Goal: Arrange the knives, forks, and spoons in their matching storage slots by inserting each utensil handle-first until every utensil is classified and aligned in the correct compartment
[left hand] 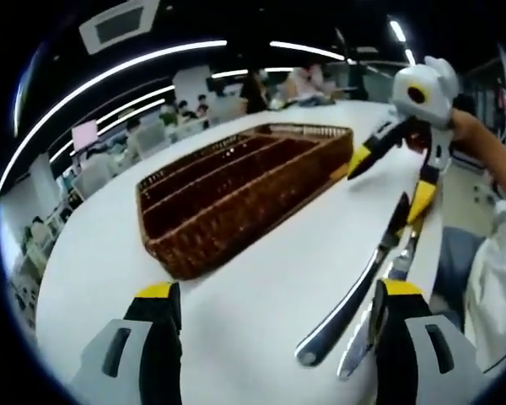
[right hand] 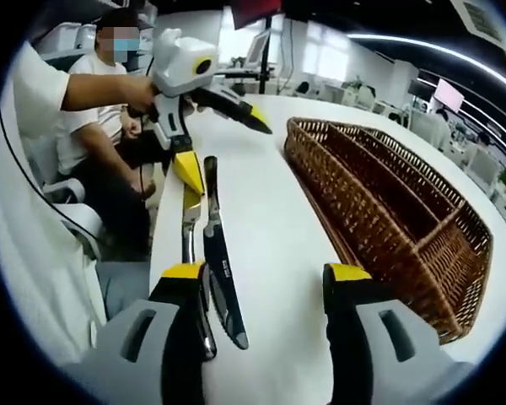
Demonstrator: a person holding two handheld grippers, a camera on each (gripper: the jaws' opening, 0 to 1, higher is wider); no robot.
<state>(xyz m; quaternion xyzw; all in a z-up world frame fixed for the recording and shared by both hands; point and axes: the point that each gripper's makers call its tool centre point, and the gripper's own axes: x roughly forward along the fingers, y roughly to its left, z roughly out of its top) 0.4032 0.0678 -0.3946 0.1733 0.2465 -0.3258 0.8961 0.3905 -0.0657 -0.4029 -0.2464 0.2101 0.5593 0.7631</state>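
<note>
A brown wicker tray (left hand: 236,190) with long compartments lies on the white table (left hand: 110,253); its slots look bare. Beside it lie a silver table knife (left hand: 354,295) and a second silver utensil (left hand: 358,350), side by side; I cannot tell that one's kind. My left gripper (left hand: 277,291) is open, with the knife's handle end by its right jaw. In the right gripper view the knife (right hand: 219,261) has its serrated blade between the jaws of my open right gripper (right hand: 264,272), and the tray (right hand: 388,194) lies to the right. Nothing is held.
The utensils lie close to the table's edge (right hand: 164,236), where a person sits on a chair. Hands hold the right gripper (left hand: 388,181) and the left gripper (right hand: 223,152), both open, facing each other over the utensils. Desks and people fill the room behind.
</note>
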